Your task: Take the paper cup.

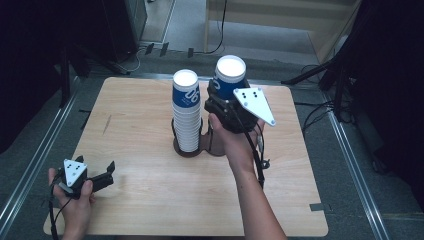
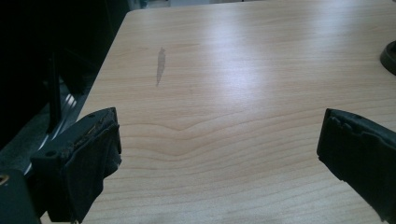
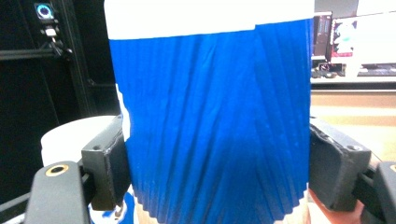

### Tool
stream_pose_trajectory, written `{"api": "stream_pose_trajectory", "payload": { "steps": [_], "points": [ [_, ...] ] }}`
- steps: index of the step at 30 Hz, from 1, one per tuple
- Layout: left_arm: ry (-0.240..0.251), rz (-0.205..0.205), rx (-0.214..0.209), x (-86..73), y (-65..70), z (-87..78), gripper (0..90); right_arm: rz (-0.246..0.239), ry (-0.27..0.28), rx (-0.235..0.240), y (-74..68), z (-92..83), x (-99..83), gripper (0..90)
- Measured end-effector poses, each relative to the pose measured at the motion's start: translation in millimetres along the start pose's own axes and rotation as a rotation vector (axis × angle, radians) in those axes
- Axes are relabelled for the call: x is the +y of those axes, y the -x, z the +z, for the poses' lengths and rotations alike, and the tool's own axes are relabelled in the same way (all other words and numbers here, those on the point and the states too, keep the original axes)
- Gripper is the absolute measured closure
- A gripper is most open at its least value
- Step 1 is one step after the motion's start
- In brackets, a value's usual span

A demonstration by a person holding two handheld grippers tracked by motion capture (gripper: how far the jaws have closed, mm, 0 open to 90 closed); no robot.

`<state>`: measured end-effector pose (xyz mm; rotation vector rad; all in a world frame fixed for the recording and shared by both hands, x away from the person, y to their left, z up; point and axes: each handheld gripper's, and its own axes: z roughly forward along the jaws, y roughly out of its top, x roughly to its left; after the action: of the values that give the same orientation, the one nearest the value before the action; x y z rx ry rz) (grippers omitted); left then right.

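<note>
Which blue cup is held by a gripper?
The single cup right of the stack: the right gripper clamps its blue wall and holds it raised, while the stacked cups stand untouched in the holder.

Blue ribbed paper cup with white rim (image 1: pixel 230 76): upright, mouth up, raised at upper centre of the high view, clamped at its sides. Just to its left, apart, stands a tall stack of matching blue paper cups (image 1: pixel 186 115), upright in a dark round holder (image 1: pixel 190 150).
</note>
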<state>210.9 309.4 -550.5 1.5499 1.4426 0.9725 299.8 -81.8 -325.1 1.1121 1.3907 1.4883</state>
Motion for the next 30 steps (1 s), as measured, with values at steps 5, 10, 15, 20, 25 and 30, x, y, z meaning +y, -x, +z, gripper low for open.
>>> {"api": "stream_pose_trajectory", "payload": {
  "steps": [5, 10, 15, 20, 25, 30],
  "points": [
    [0.001, 0.000, -0.002, -0.2, 0.7, 0.2, 0.3, 0.011, -0.016, -0.008, 9.4, -9.4, -12.4, 20.2],
    [0.011, 0.011, -0.032, -0.2, 1.1, 0.2, 0.4, 0.005, -0.042, -0.022, 20.5, -21.4, -33.4, 20.2],
    [0.020, 0.011, -0.064, -0.1, 0.8, 0.1, 0.4, -0.009, -0.054, -0.026, 23.6, -28.2, -44.0, 20.2],
    [0.025, -0.009, -0.104, 0.5, -1.1, 1.4, 0.4, -0.026, -0.064, -0.020, 25.3, -37.5, -57.6, 20.1],
    [0.025, -0.009, -0.112, 1.5, -1.0, 1.8, 0.4, -0.036, -0.081, -0.026, 26.2, -48.5, -79.2, 20.2],
    [-0.034, 0.035, -0.095, 5.7, 4.4, 1.4, 0.4, -0.041, -0.103, -0.041, 29.8, -57.8, -103.3, 20.4]
  ]
}}
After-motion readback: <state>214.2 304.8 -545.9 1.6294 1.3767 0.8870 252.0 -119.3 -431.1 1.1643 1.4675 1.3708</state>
